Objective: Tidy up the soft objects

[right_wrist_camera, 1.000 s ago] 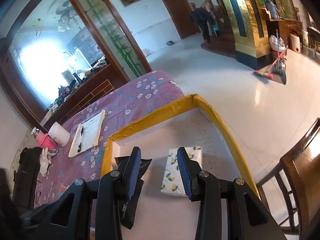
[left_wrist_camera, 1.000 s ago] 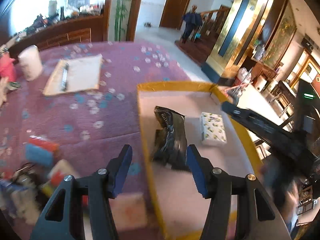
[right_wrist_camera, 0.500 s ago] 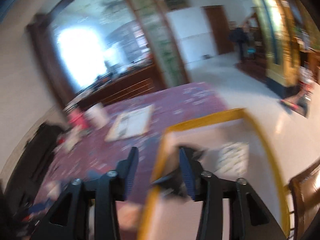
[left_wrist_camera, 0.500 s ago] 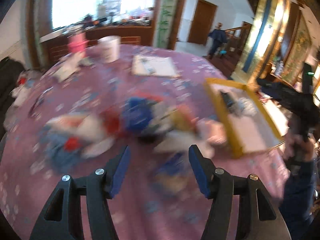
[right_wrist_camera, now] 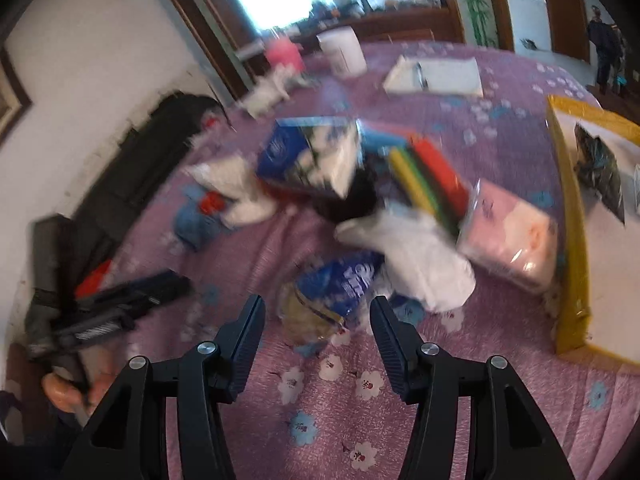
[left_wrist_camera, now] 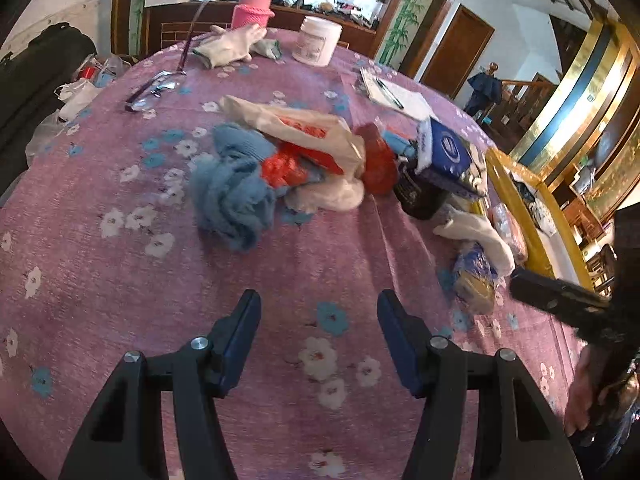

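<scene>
On the left of the table a pink bottle and a white tub stand at the far edge, both with lids on, contents hidden. Far right lies a yellow-rimmed tray holding a dark crinkled bag; a second item in it is cut off by the frame edge.

The soft things lie heaped mid-table: one blue cloth, one white plastic bag with red print, one blue box, one pack of coloured sponges, one pink tissue pack, one white cloth, and one blue snack bag.

The left gripper hangs half-wide over bare cloth, nothing between its fingers. The right gripper has its jaws opening; the blue snack bag sits just ahead of the tips, not pinched.

The table wears a purple flowered cover. Beyond it are a wooden sideboard under a bright window, a brown door and a person standing far off.
</scene>
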Available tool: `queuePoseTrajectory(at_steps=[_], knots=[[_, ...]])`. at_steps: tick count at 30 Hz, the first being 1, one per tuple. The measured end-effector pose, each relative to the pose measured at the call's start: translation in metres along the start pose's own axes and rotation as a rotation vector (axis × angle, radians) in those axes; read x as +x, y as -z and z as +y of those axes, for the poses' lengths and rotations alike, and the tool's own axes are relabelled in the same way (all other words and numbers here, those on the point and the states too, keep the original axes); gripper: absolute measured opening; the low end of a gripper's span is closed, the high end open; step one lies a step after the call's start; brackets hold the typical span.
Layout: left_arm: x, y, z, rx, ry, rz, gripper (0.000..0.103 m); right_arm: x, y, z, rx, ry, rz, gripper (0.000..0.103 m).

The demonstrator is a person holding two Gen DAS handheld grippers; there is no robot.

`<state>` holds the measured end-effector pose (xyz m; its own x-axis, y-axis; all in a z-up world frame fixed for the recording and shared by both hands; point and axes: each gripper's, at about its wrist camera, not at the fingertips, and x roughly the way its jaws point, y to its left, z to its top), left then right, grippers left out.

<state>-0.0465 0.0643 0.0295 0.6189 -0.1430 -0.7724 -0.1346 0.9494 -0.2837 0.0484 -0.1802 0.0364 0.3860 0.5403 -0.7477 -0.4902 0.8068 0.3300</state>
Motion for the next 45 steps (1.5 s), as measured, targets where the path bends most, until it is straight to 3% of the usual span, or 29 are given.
queuePoseTrajectory(at_steps=[5, 7, 8, 9, 10, 12, 15, 21, 23, 24, 25, 31, 37, 42, 45], knots=[[-0.004, -0.006, 0.034, -0.065, -0.010, -0.006, 0.060, 0.027, -0.006, 0.005, -0.011, 0.081, 0.036, 0.083], [-0.004, -0.009, 0.046, -0.092, -0.015, -0.006, 0.069, 0.041, -0.004, 0.008, -0.034, 0.121, 0.054, 0.084], [-0.004, -0.011, 0.052, -0.103, -0.022, -0.004, 0.072, 0.043, -0.003, 0.007, -0.028, 0.125, 0.045, 0.082], [-0.005, -0.013, 0.056, -0.109, -0.027, -0.005, 0.074, 0.044, -0.001, 0.009, -0.041, 0.120, 0.028, 0.060], [-0.005, -0.015, 0.060, -0.114, -0.031, -0.005, 0.075, 0.044, 0.000, 0.011, -0.055, 0.117, 0.024, 0.049], [-0.004, -0.022, 0.066, -0.120, -0.035, 0.002, 0.076, 0.038, 0.003, 0.012, -0.040, 0.033, 0.020, 0.040], [0.002, -0.035, 0.067, -0.107, -0.044, -0.006, 0.077, 0.030, 0.013, 0.027, -0.102, -0.086, 0.024, 0.040], [0.038, -0.061, 0.062, -0.085, -0.089, 0.025, 0.079, 0.026, 0.026, 0.040, -0.187, -0.155, -0.035, 0.041], [0.049, -0.065, 0.059, -0.072, -0.074, 0.016, 0.074, 0.027, 0.027, 0.036, -0.176, -0.182, -0.044, 0.041], [0.054, -0.065, 0.058, -0.068, -0.088, 0.029, 0.052, 0.027, 0.028, 0.035, -0.174, -0.195, -0.049, 0.041], [0.053, -0.065, 0.056, -0.057, -0.127, 0.017, 0.037, 0.025, 0.030, 0.035, -0.170, -0.204, -0.051, 0.041], [0.014, -0.037, 0.046, -0.086, -0.020, -0.020, 0.038, 0.022, 0.022, 0.022, -0.116, -0.245, -0.077, 0.041], [0.010, -0.009, -0.006, 0.045, 0.073, 0.012, 0.038, 0.019, 0.016, 0.012, -0.072, -0.211, -0.110, 0.041], [0.035, 0.002, -0.044, 0.121, 0.049, 0.036, 0.038, 0.018, 0.016, 0.009, -0.065, -0.200, -0.116, 0.041], [0.031, 0.006, -0.059, 0.178, -0.043, -0.041, 0.038, 0.020, 0.015, 0.008, -0.060, -0.207, -0.104, 0.041]])
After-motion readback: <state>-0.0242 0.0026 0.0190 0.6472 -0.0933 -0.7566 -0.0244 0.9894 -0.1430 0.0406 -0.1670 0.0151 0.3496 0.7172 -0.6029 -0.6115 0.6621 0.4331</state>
